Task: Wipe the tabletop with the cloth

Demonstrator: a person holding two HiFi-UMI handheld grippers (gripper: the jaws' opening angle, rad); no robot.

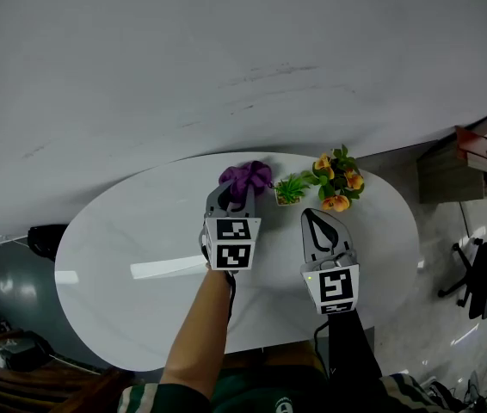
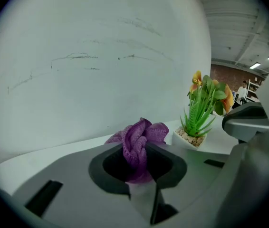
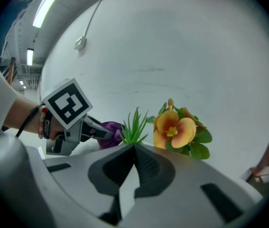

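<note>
A crumpled purple cloth [image 1: 248,176] lies at the far edge of the white oval table [image 1: 140,248], close to the wall. My left gripper [image 1: 236,194] is shut on the cloth; in the left gripper view the fabric [image 2: 141,137] bunches up between the jaws [image 2: 138,172]. The right gripper view also catches the purple cloth [image 3: 110,133] at the left gripper's tips. My right gripper [image 1: 315,215] hovers over the table to the right, shut with nothing in it [image 3: 134,148].
A small green plant in a white pot [image 1: 289,189] and a pot of orange flowers [image 1: 338,179] stand just right of the cloth. The grey wall rises right behind the table. A black office chair [image 1: 484,269] and a cabinet [image 1: 459,166] sit off to the right.
</note>
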